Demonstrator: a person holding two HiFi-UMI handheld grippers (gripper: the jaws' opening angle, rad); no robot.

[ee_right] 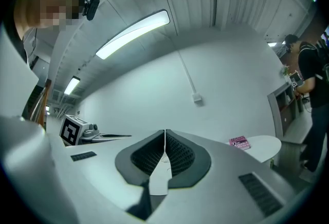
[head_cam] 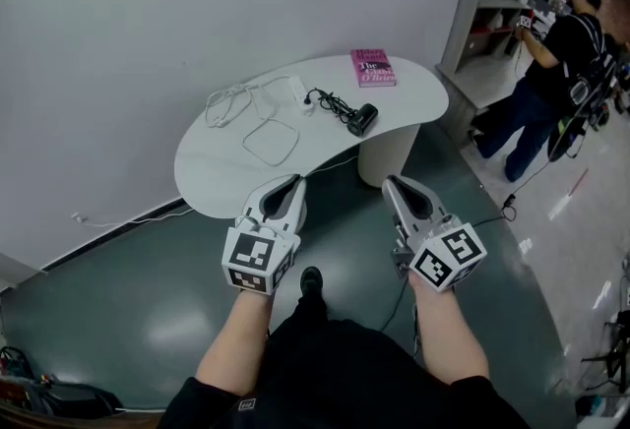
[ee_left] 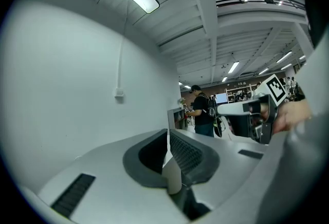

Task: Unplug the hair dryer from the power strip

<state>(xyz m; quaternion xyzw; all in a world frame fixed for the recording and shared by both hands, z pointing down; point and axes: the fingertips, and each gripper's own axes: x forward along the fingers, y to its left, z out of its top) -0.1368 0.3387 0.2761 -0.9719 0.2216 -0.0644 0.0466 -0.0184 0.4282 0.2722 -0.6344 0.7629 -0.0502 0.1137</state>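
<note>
Print on pink book (head_cam: 372, 66) illegible

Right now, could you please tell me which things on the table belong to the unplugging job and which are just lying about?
For the job:
hair dryer
its black cord
power strip

Lying about:
pink book
coiled white cable

The counter (head_cam: 212, 176) stands against the wall. On it, the power strip (head_cam: 296, 91) lies near the far edge. The hair dryer (head_cam: 362, 118) sits near it at its 4 o'clock, a book (head_cam: 372, 67) at its 2 o'clock and loose cable (head_cam: 232, 103) at its 9 o'clock. Off the counter at 6 o'clock, the left claw (head_cam: 294, 181) is beside the right claw (head_cam: 392, 182). A person (head_cam: 551, 63) stands well apart at 3 o'clock.
</note>
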